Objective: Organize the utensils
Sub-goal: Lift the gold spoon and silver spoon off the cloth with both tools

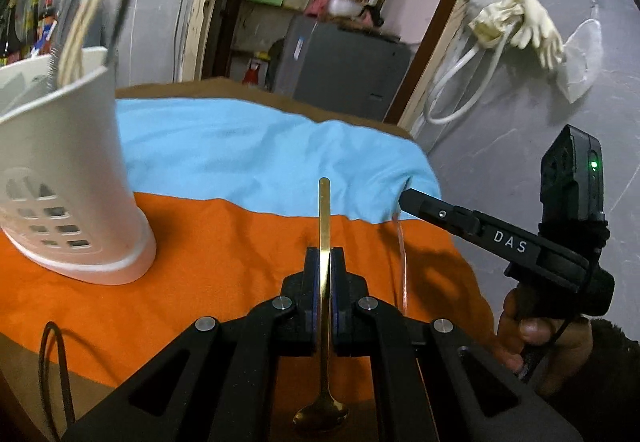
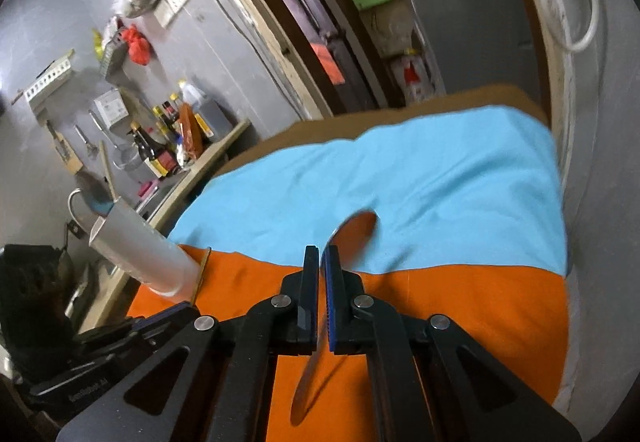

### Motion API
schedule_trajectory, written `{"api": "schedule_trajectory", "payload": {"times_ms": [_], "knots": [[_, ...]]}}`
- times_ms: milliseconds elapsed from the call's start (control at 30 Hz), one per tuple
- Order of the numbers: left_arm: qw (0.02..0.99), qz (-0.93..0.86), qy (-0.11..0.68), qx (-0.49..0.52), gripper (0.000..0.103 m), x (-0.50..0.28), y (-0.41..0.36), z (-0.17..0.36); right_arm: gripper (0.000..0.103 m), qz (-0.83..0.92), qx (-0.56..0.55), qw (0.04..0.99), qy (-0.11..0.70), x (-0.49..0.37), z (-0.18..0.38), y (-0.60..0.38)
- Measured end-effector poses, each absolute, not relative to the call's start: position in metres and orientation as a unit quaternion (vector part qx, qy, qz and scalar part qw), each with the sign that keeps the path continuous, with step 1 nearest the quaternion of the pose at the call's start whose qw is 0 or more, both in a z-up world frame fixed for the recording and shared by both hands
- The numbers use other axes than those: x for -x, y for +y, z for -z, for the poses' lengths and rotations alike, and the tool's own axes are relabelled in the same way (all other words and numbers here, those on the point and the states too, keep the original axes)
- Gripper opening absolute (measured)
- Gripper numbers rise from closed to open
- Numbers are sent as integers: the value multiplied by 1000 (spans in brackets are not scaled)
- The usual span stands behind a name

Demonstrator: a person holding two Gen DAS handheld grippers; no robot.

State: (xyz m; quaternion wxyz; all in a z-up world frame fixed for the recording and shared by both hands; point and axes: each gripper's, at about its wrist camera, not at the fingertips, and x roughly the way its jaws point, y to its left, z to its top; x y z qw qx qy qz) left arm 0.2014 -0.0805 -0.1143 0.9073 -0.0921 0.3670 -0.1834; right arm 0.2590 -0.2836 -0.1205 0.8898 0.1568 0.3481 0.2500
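The left gripper (image 1: 325, 262) is clamped on a gold spoon (image 1: 323, 282) by its slim handle, the handle tip pointing forward and the bowl hanging back under the fingers – a hold that would let the spoon go handle-up or bowl-down into the holder (image 1: 72, 170) once turned. That holder is a white plastic cup with a flared foot and a grid of drain holes low on its wall; it stands on the orange cloth (image 1: 224, 254) to the left, with pale curved handles and a dark one already sticking out of its top.

The right gripper (image 2: 321, 262) has its jaws nearly together on a thin clear utensil (image 2: 352, 238), likely a plastic spoon: the cloth colours show straight through its rounded end ahead of the fingertips and through the part below the fingers. In the left view it shows as a faint glassy strip hanging from the right gripper's tip, edge-on.

Both cloths – orange near, blue (image 2: 420, 182) beyond – are soft, matte and slightly rumpled, draped over a brown table (image 1: 256, 90). No other loose utensil shows on the cloths; both held pieces are off the surface, presumably bound for the holder, which sits nearer the left gripper
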Motion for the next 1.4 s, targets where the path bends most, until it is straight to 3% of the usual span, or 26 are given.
{"api": "schedule_trajectory", "payload": {"times_ms": [333,367,400,467,867,1233,1333,1400], "knots": [[897,180,391,98,2,-206,-86,123,6,-191,-170,872,418,-263,142,-285],[896,179,395,99,2,-206,-84,123,11,-190,-174,868,425,-264,143,-286],[895,176,398,99,2,-206,-83,124,23,-191,-176,863,434,-265,146,-287],[893,176,401,100,2,-206,-82,126,30,-193,-181,852,452,-268,152,-288],[893,170,401,115,2,-206,-78,125,21,-209,-138,848,466,-288,153,-274],[895,159,396,127,2,-205,-73,126,29,-195,-90,862,460,-305,150,-261],[895,156,398,128,2,-205,-74,127,37,-200,-86,862,458,-313,150,-255],[895,154,398,129,2,-205,-75,127,53,-208,-74,862,456,-315,149,-248]]}}
